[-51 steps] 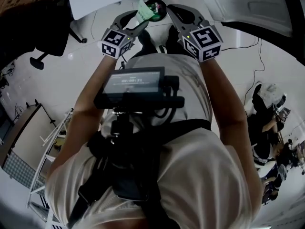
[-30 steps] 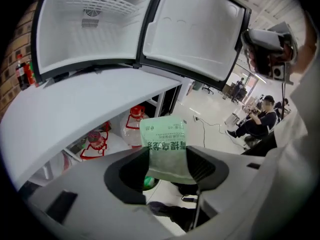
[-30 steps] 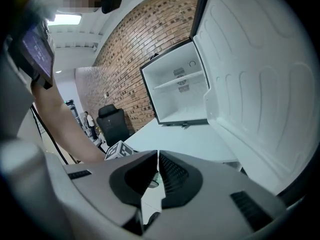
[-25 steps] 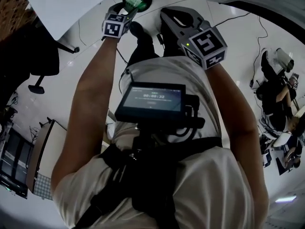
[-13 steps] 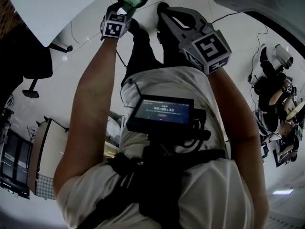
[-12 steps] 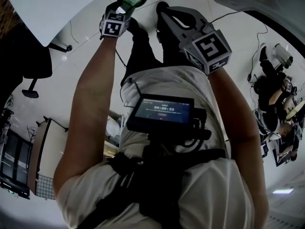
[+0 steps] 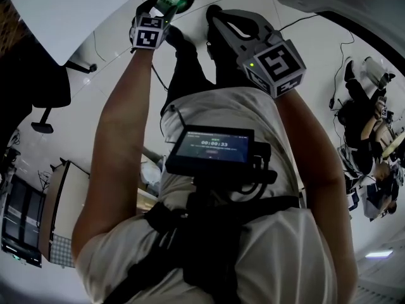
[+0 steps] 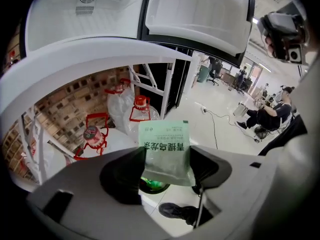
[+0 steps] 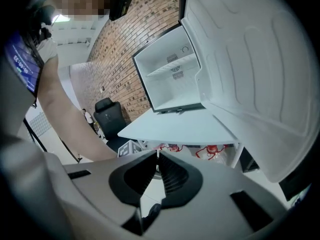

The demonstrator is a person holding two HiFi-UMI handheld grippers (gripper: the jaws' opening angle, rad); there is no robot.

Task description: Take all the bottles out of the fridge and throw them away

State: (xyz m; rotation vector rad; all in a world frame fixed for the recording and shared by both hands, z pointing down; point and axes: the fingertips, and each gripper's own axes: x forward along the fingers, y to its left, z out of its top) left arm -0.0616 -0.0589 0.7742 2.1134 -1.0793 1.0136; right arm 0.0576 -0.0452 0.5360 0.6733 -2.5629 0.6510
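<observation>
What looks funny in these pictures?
A flat green packet, not a bottle, sits between the left tongs, right above the bin. The job is about bottles, so a packet is odd. The tongs have just been opening.

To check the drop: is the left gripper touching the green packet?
Cannot tell. Left gripper view: the left gripper has the green packet between its jaws, which have just been opening; neither contact nor gap shows plainly.

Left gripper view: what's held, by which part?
Green packet, lower part between the left gripper's jaws, which have just been opening; whether they press it is unclear.
</observation>
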